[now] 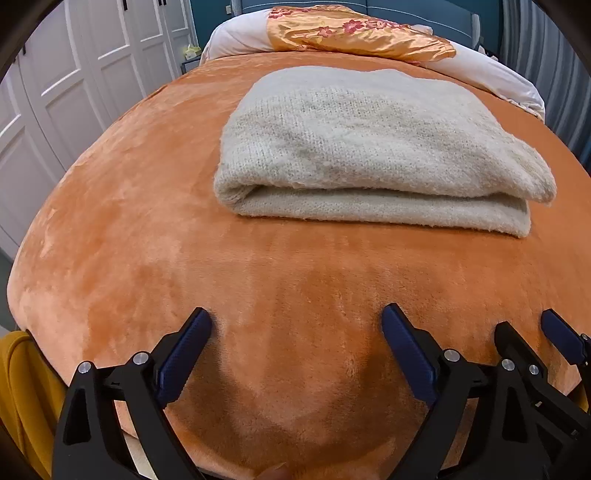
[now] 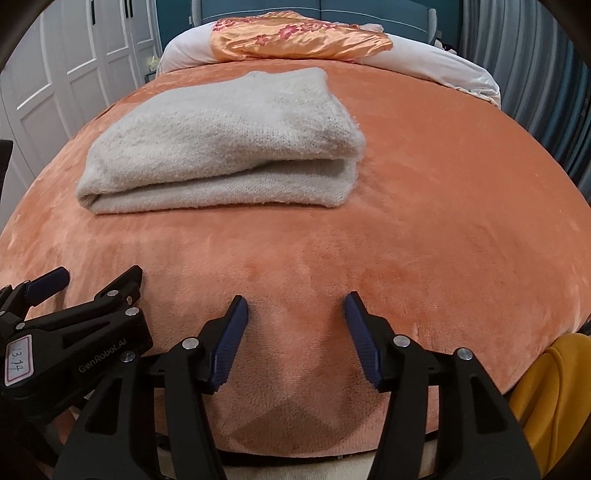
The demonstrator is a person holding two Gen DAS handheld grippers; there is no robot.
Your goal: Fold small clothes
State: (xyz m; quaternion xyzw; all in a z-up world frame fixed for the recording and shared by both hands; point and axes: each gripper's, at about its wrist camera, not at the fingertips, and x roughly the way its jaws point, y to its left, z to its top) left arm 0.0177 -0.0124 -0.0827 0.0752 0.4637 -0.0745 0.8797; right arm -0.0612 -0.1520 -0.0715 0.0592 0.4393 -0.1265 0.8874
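Observation:
A cream knitted garment (image 1: 369, 147) lies folded in a thick rectangle on the orange plush bedspread (image 1: 147, 240); in the right wrist view the same garment (image 2: 221, 147) sits left of centre. My left gripper (image 1: 297, 325) hovers open over bare bedspread near the bed's front edge, well short of the garment, nothing between its blue pads. My right gripper (image 2: 295, 314) is open too, also over bare bedspread (image 2: 443, 221) and empty. The two grippers are side by side: the right one shows at the left wrist view's right edge, the left one at the right wrist view's left edge.
An orange satin floral cloth (image 1: 354, 33) lies on white bedding (image 1: 498, 74) at the bed's head. White wardrobe doors (image 1: 74, 74) stand to the left, grey curtains (image 2: 535, 66) to the right. A mustard-yellow fabric (image 2: 554, 387) hangs at the bed's near edge.

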